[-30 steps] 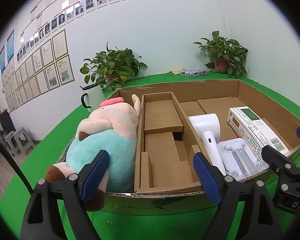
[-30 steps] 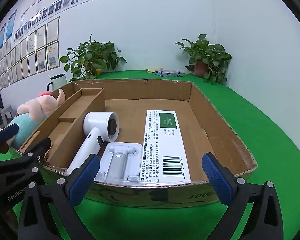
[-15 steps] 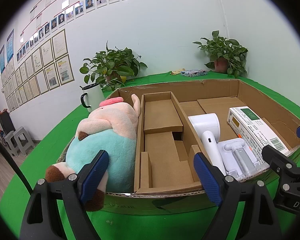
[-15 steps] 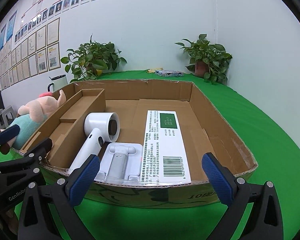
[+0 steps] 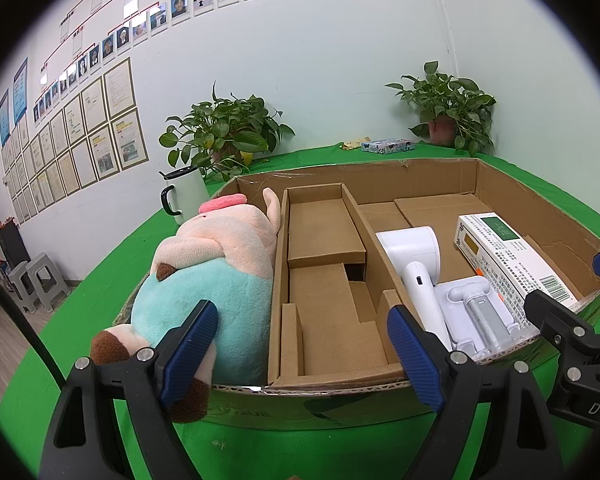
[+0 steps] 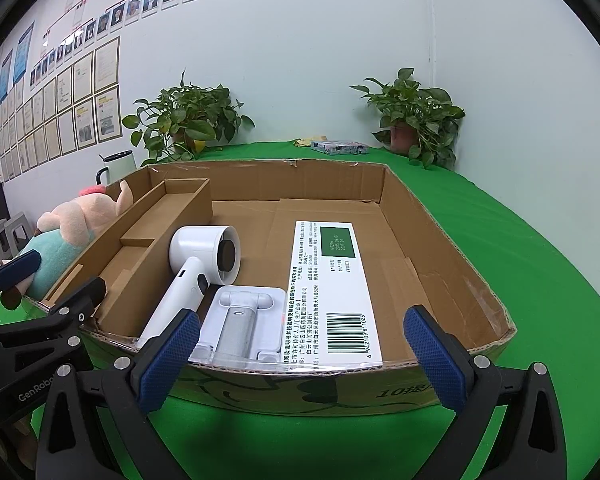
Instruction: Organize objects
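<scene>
Cardboard box (image 5: 500, 200) lying just ahead of the left gripper (image 5: 300, 344), resting on the green table (image 5: 100, 264) and already holding every item. From the left wrist: fingers spread wide and gripping nothing, framing the empty stepped insert (image 5: 324, 280) straight ahead. Plush pig (image 5: 216, 276) bulging in the slot beyond the left finger, long axis running away from the fingertips, one brown foot spilling over the near wall. White hair dryer (image 5: 414, 272) sitting just past the right finger, handle pointing back toward it. From the right wrist: right gripper (image 6: 300, 354) also gaping and empty, hovering short of the box's near wall. Hair dryer (image 6: 196, 276) lying ahead of the left finger, white folding stand (image 6: 244, 320) beside it between the fingers, long white carton (image 6: 332, 288) running lengthwise away, closer to the right finger. Judging by this layout, left gripper sitting nearer the pig, right gripper nearer the carton and stand; organizing looking close to finished.
</scene>
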